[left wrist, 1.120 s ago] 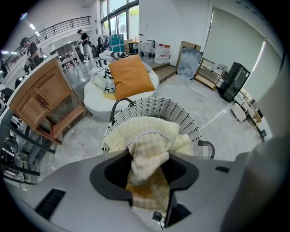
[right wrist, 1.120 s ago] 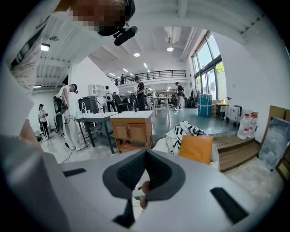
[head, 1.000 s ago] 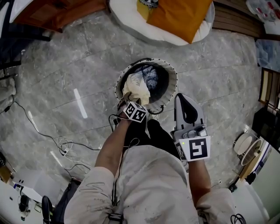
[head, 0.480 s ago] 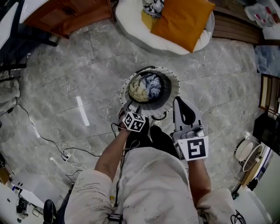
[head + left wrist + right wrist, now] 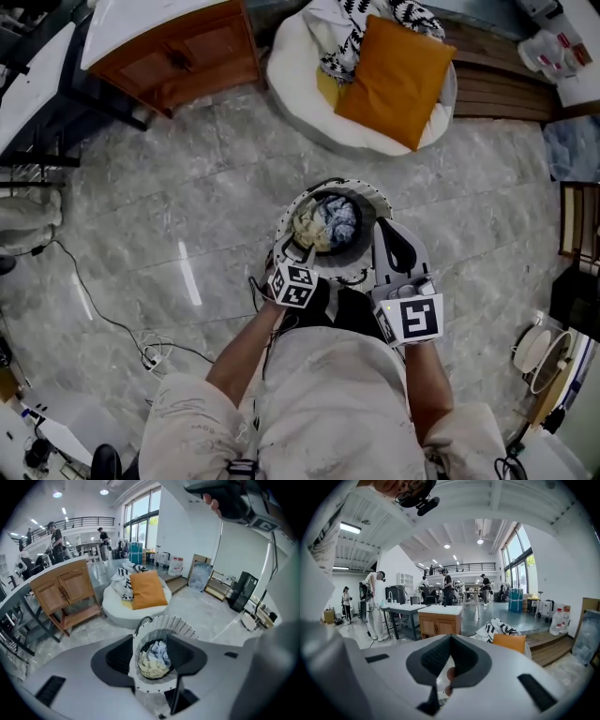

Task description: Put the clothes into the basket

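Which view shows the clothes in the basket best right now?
The left gripper view: it looks straight into the basket, with the cream and blue-white clothes large and central. The head view shows the clothes from above, smaller. The right gripper view misses them entirely.

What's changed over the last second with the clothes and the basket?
The left gripper let go of the cream cloth, which dropped into the basket. The gripper then drew back from the basket with nothing between its jaws, which are now closing. Unchanged: the right gripper is shut beside the basket, and the blue cloth lies inside.
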Tool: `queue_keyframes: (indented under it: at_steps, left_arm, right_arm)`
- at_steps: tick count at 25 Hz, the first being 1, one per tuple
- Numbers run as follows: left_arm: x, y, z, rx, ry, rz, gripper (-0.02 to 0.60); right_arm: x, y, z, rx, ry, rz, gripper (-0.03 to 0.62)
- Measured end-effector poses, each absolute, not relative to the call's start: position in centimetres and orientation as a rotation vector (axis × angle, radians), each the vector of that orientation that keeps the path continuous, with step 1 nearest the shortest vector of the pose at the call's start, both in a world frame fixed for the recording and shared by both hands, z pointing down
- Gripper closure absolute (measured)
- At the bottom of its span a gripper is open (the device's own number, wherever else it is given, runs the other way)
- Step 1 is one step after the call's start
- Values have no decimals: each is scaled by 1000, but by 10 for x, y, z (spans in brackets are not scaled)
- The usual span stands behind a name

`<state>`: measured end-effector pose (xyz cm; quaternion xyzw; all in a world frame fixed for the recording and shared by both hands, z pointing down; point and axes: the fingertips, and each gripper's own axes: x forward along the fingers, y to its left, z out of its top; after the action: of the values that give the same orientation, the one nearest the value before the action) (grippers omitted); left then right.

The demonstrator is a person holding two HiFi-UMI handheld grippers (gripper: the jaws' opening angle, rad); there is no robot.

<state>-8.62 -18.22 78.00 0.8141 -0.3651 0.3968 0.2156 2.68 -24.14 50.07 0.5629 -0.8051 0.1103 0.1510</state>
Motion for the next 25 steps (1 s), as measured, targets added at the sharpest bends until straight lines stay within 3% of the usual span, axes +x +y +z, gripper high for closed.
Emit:
queue_keyframes:
  at_steps: [25]
  left_arm:
    - [-90,-257,490,2359,-1597,314,357]
  right_arm:
    - [80,-264,405,1656,-2537,111,606]
